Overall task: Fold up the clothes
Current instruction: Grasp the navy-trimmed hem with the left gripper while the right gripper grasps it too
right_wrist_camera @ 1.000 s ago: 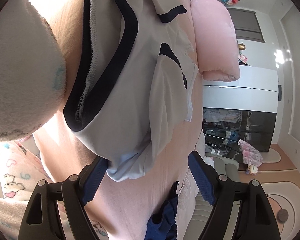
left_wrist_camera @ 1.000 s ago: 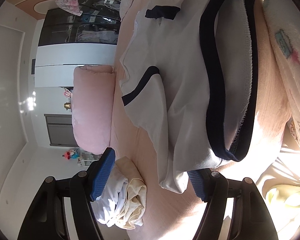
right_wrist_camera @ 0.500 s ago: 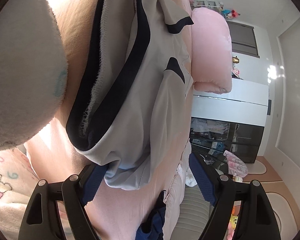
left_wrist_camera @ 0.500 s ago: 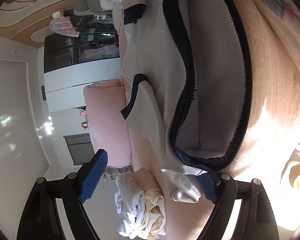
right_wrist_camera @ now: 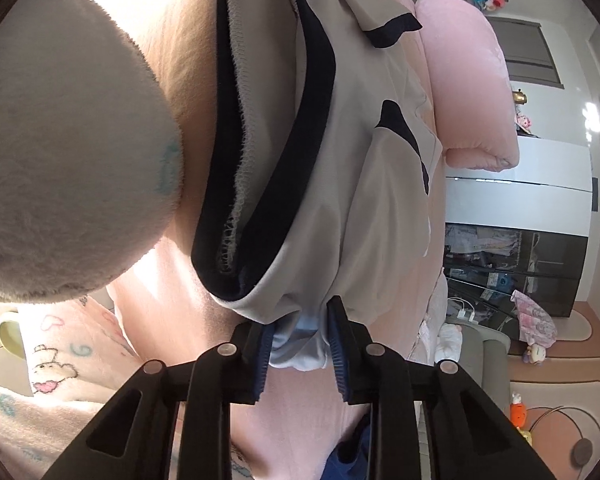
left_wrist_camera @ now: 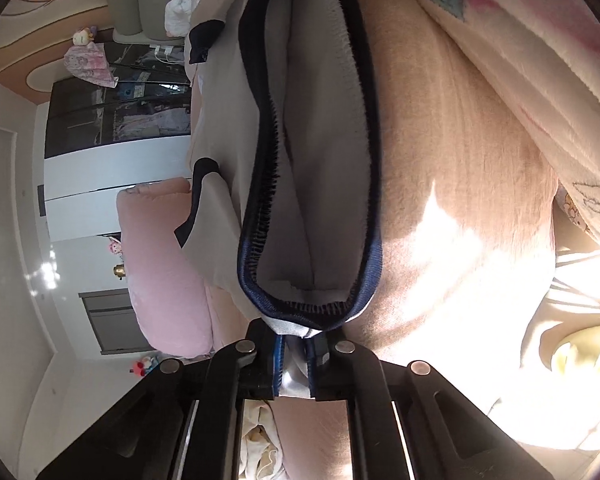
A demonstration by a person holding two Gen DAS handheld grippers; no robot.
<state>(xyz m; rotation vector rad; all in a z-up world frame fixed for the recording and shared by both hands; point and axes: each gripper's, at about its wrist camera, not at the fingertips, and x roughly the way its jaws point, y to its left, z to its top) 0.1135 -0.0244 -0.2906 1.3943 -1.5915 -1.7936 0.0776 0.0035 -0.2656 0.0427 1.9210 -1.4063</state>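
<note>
Both grippers snap in from wide open: left gripper [left_wrist_camera: 296, 354] clamped on the shirt [left_wrist_camera: 228, 128] hem, right gripper [right_wrist_camera: 300, 354] closing on bunched fabric, ready to lift and fold

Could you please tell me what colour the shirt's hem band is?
Dark navy on the light grey shirt, clearest in the right wrist view.

The garment [left_wrist_camera: 228, 128] is smooth, matt grey cloth with a dark ribbed hem. It lies on a soft pink sheet [left_wrist_camera: 452, 208] of faintly napped fabric. At the near edge a fluffy fleece blanket [right_wrist_camera: 60, 160] looks rough. The far wardrobe [left_wrist_camera: 116, 116] has glossy dark glass.
</note>
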